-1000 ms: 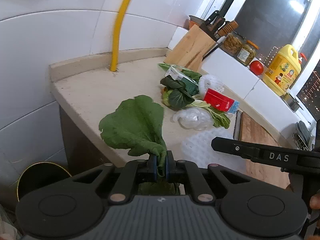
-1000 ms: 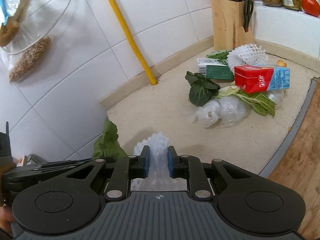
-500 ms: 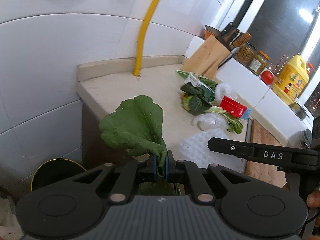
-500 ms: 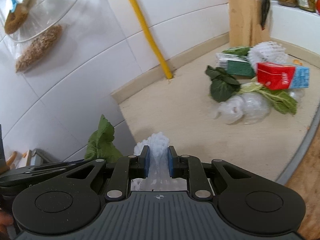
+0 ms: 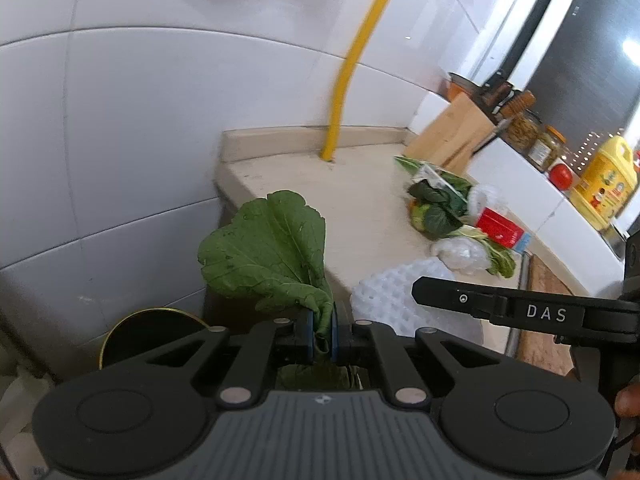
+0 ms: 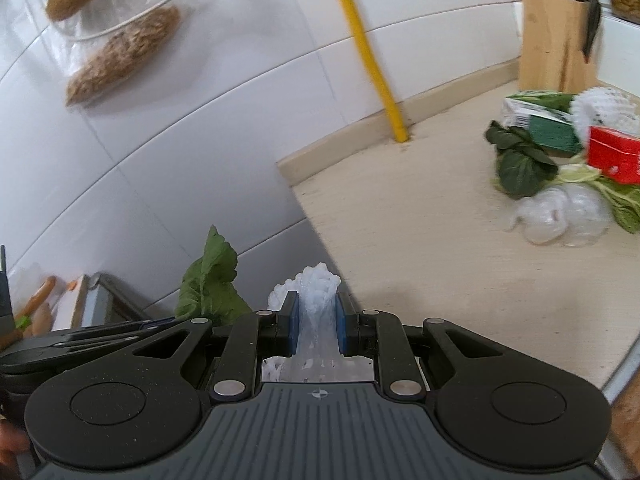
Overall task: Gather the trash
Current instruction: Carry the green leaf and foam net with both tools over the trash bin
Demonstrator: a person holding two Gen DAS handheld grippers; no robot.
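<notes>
Beige countertop (image 5: 360,200), carrying a red carton (image 5: 500,227), print unreadable. Your left gripper (image 5: 321,334) clamps a green leaf (image 5: 272,252) off the counter edge; your right gripper (image 6: 318,326), lettered "DAS", pinches white foam netting (image 6: 316,300).

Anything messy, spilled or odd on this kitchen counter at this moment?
Yes. A heap of scraps lies loose on the counter near the knife block: dark wilted greens, a crumpled plastic bag, a red carton lying on its side, and white foam netting. Nothing looks spilled or broken.
</notes>
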